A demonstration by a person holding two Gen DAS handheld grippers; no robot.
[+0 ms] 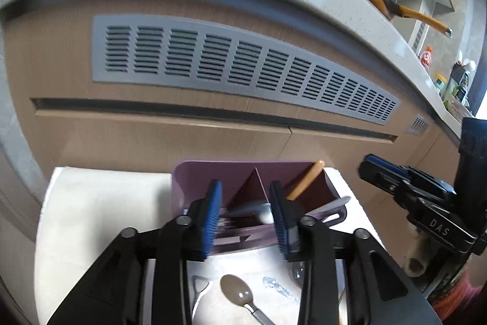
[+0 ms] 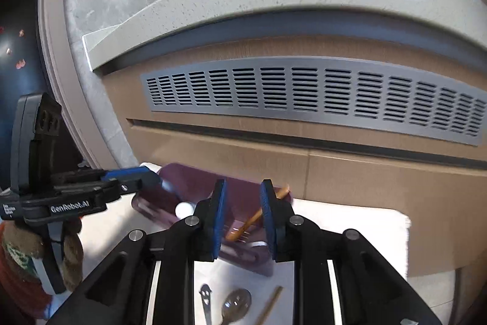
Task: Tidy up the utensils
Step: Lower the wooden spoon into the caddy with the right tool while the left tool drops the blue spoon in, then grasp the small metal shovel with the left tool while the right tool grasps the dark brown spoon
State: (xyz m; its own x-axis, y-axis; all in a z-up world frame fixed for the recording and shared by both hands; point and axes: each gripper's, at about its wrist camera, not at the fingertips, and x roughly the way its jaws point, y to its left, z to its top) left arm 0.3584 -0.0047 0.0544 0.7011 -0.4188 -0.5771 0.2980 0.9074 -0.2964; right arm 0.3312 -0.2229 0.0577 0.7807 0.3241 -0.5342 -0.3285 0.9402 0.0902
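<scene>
Both the left gripper (image 1: 246,215) and right gripper (image 2: 242,218) hang part-open and empty over the purple utensil caddy (image 1: 213,175) at the white tabletop's (image 1: 100,203) far edge, near the cabinet front (image 1: 152,139); only the left wrist view shows a brown spoon (image 1: 236,290) on the near side.

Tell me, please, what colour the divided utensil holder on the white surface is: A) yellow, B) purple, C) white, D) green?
B: the utensil holder has purple walls in both wrist views, and an orange-brown handle leans in its right compartment.
</scene>
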